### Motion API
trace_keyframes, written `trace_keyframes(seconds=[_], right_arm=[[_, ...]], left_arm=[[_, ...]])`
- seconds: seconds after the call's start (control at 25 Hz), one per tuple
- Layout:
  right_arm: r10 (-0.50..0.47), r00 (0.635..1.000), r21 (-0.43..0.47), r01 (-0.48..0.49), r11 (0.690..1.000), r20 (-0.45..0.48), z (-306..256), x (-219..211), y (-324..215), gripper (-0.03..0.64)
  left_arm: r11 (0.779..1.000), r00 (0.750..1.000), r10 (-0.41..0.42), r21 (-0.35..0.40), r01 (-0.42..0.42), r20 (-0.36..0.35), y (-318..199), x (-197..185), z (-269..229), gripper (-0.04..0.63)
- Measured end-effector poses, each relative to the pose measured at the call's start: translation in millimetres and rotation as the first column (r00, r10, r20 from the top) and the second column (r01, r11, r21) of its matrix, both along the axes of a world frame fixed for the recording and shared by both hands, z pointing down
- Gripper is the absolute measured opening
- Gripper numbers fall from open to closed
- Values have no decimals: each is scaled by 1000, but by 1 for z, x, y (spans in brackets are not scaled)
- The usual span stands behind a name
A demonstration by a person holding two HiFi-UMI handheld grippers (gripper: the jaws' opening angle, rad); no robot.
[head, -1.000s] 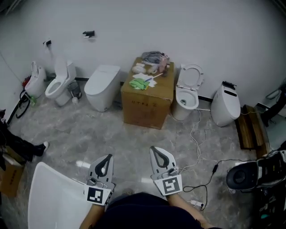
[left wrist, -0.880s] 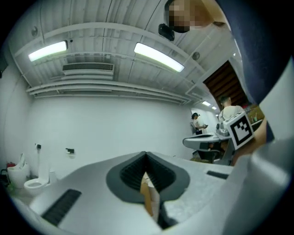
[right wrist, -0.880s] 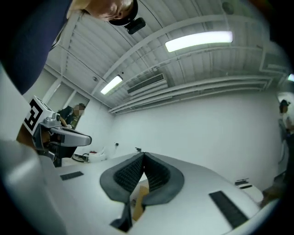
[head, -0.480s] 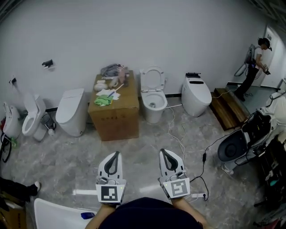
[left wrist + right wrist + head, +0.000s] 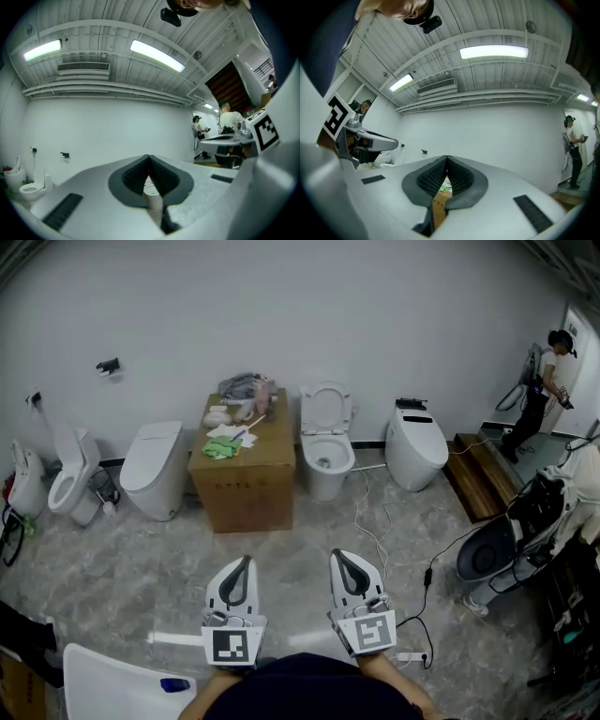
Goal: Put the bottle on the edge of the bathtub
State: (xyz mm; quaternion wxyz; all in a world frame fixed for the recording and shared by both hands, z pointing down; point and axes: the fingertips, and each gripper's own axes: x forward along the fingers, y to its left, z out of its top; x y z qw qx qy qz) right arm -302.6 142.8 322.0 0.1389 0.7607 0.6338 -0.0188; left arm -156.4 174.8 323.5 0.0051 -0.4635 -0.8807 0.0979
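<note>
Lower left first: only a white corner of the bathtub (image 5: 98, 679) shows, with a small blue item (image 5: 173, 684) lying on its rim. We cannot tell what that item is. If it sits where the bottle should go, setting down beside it could knock one of them off, and a curved rim would let a tall bottle tip or slide into the tub.

At lower centre, the left gripper (image 5: 244, 563) has its jaws closed together on nothing. It would shove a bottle aside unless opened before the approach.

Above it in mid-frame, the cardboard box (image 5: 246, 488) carries a clutter of cloths and small things. We judge the pinkish upright item (image 5: 262, 390) at the box's far edge to be the likeliest bottle, though it is too small to be sure. Reaching across the clutter could sweep things to the floor, or end in picking up the wrong item.

Right of centre, the right gripper (image 5: 339, 557) is likewise closed and empty.

Further right, cables (image 5: 370, 531) trail over the floor and could catch a foot on the way to the box.
</note>
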Motion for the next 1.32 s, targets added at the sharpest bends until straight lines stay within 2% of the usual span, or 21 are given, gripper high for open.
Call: trace_keyframes(seconds=[0.64,1.0,1.16,1.32], right_arm=[[-65,998,27,65,998,5,6,27,10,17],[-87,996,40,88,995,-12,9,31,15,17],[-98,995,54,98,994,-11,15,34,15,17],[-83,996,68,85,994,-28,20,26,17,17]], left_arm=[[999,999,-49,8,49,-4,-1,21,5,2],[998,997,-70,4,70,-28,-1,27,9,2],[996,996,-85,25,86,-13,-1,30,14,2],[997,997,-73,10,74,-31,0,23,14,2]])
